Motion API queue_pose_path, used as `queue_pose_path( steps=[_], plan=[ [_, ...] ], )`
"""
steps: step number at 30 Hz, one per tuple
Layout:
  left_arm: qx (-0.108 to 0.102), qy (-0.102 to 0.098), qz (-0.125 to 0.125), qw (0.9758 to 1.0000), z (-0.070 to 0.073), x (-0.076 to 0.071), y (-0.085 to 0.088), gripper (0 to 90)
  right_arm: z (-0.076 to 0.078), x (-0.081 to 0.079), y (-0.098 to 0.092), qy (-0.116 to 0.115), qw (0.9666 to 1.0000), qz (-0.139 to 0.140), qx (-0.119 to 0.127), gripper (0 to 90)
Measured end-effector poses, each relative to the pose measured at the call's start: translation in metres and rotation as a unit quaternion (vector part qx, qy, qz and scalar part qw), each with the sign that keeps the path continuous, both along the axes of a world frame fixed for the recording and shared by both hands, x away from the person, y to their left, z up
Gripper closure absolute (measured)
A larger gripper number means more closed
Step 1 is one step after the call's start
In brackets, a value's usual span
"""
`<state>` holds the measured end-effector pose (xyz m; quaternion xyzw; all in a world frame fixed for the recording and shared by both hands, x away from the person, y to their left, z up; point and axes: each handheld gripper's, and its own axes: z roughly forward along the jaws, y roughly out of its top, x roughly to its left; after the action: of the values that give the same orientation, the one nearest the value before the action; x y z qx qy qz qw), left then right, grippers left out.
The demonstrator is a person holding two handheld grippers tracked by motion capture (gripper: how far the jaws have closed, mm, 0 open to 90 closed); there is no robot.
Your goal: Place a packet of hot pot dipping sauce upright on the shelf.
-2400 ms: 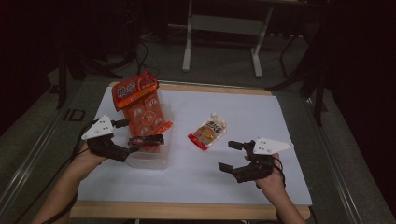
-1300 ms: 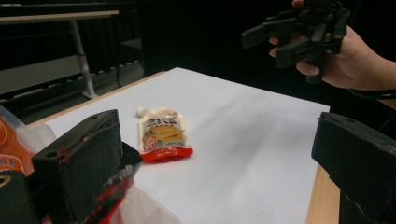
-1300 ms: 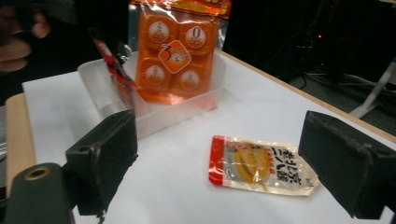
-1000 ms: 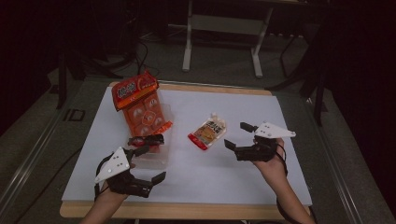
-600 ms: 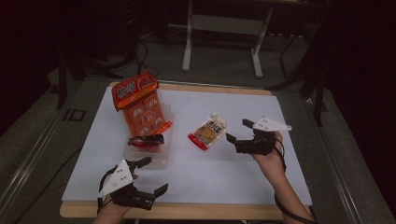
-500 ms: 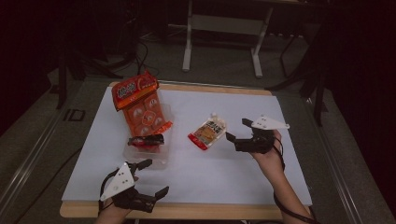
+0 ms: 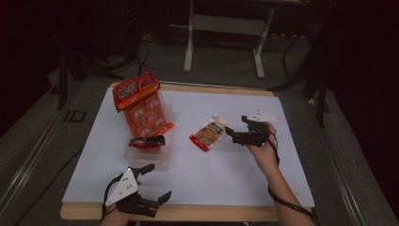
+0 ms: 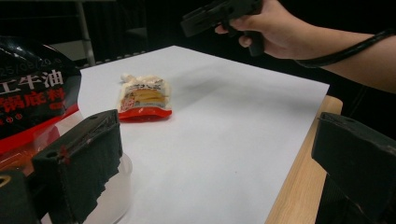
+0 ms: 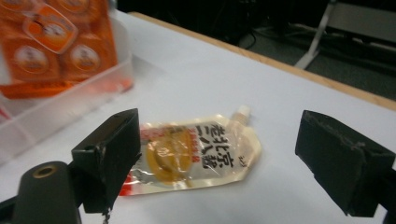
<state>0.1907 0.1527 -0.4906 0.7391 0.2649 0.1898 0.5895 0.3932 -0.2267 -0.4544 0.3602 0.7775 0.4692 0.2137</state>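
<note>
Pouch (image 7: 208,134) pickup looks to be the step in hand: the right hand-held gripper (image 7: 234,135) sits just beside the pouch's spout end with its jaws spread wide and nothing between them, and in the right gripper view the pouch (image 9: 194,151) lies flat on the white sheet (image 9: 289,116) in the gap ahead of the two black jaws, not yet touched. The pouch rests on the counter (image 7: 216,214) well apart from the clear tray (image 7: 162,157), which stands to the pouch's left in the high view and carries a tall orange pack (image 7: 141,110) leaning inside it. The left hand-held gripper (image 7: 153,183) hovers at the near edge of the counter, far from the pouch and on the near side of the tray, jaws likewise apart and empty; from the left gripper view the pouch (image 8: 144,99) lies farther off, beyond the tray's rim (image 8: 114,189). Judging by this layout, the next move calls for the right hand-held gripper to drop low enough that one jaw slides under or against the pouch's thin edge, then close across its width. Since the pouch lies flat and looks soft, a shallow, tilted approach near the spout end would probably give the surest bite.
</note>
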Motion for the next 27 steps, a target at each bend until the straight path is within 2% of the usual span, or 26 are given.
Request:
queue_pose_path(
  steps=[4,9,11,20,23,27],
  plan=[
    [0.001,-0.001,-0.002,1.0,-0.001,0.0,0.0,2.3,-0.01,0.011,0.0,0.016,0.9998,-0.01,-0.003,15.2],
    [0.001,-0.004,-0.002,1.0,-0.001,0.0,0.0,2.3,-0.021,0.02,0.002,0.034,0.9993,-0.015,0.005,18.6],
    [0.002,-0.006,-0.002,1.0,-0.001,0.0,0.0,2.3,-0.025,0.023,0.004,0.035,0.9993,-0.016,-0.003,22.2],
    [0.001,-0.004,-0.002,1.0,-0.002,0.0,0.0,2.3,-0.039,0.04,0.011,0.051,0.9981,-0.03,-0.015,27.7],
    [0.003,-0.005,-0.004,1.0,-0.002,-0.001,0.0,2.3,-0.045,0.046,0.014,0.054,0.9975,-0.038,-0.027,33.9],
    [0.008,-0.009,-0.005,0.9999,-0.003,-0.002,-0.001,2.3,-0.053,0.053,0.018,0.061,0.9964,-0.05,-0.029,39.0]
  ],
)
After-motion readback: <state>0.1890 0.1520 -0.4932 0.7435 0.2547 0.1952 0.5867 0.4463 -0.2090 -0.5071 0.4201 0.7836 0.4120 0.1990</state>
